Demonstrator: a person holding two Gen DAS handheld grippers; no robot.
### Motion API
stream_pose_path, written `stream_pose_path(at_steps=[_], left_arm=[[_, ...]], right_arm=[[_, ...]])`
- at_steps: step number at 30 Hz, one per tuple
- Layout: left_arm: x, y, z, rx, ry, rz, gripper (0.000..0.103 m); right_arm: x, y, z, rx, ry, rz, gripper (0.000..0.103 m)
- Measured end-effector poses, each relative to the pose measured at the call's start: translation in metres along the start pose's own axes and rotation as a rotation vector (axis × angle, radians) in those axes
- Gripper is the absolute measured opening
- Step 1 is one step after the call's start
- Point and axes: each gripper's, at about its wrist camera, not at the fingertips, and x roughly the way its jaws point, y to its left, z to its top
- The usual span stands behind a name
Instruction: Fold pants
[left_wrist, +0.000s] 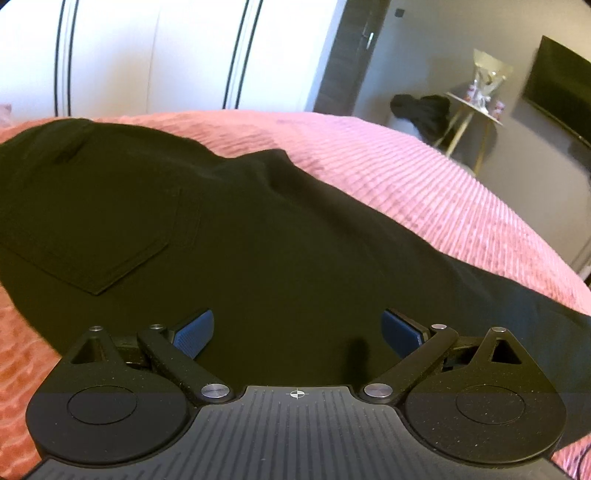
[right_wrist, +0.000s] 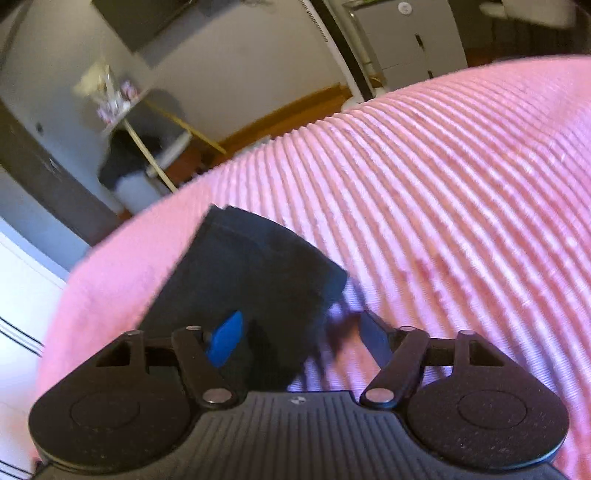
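Black pants (left_wrist: 229, 236) lie spread on a pink ribbed bedspread (left_wrist: 424, 184), back pocket (left_wrist: 92, 243) facing up at the left and a leg running off to the right. My left gripper (left_wrist: 298, 328) is open and empty, hovering just above the seat of the pants. In the right wrist view the hem end of the leg (right_wrist: 258, 273) lies on the bedspread (right_wrist: 461, 203). My right gripper (right_wrist: 301, 341) is open over that hem, left blue pad (right_wrist: 225, 343) above the cloth, right pad beside its edge. The view is motion-blurred.
A small gold-legged side table (left_wrist: 476, 107) with a glass vase stands past the bed's far edge, next to a dark heap of cloth (left_wrist: 421, 110). A dark TV (left_wrist: 561, 92) hangs on the wall. White wardrobe doors (left_wrist: 147, 55) stand behind the bed.
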Motion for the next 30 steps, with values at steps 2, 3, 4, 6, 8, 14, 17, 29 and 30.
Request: stream_pose_path(at_steps=[2,3,4,6,8,14,17,29,30], left_arm=[[-0.001,0.002,0.001,-0.020,0.006,-0.004,0.100],[-0.001,0.003,0.001,-0.028,0.013,-0.003,0.100],[-0.002,0.006,0.002,-0.035,0.014,0.001,0.100],[-0.003,0.008,0.002,-0.047,0.009,0.006,0.100],[-0.003,0.008,0.002,-0.048,0.006,0.005,0.100],[0.000,0.003,0.001,0.006,0.003,0.005,0.100],[-0.004,0.003,0.002,0.017,-0.017,-0.007,0.100],[-0.011,0.018,0.002,-0.072,-0.045,-0.055,0.100],[-0.012,0.018,0.002,-0.078,-0.051,-0.060,0.100]], right_arm=[[0.009,-0.008,0.000,0.105,0.036,0.079,0.038],[0.014,-0.011,-0.001,0.145,0.045,0.070,0.038],[0.018,-0.013,-0.002,0.161,0.043,0.056,0.037],[0.023,-0.016,-0.005,0.189,0.028,0.086,0.048],[0.025,-0.019,-0.008,0.234,-0.001,0.155,0.069],[0.037,0.006,-0.007,0.180,-0.022,0.122,0.034],[0.037,0.008,-0.003,0.188,-0.020,0.146,0.008],[-0.045,0.186,-0.031,-0.313,-0.175,0.266,0.007],[-0.052,0.210,-0.046,-0.371,-0.183,0.302,0.008]])
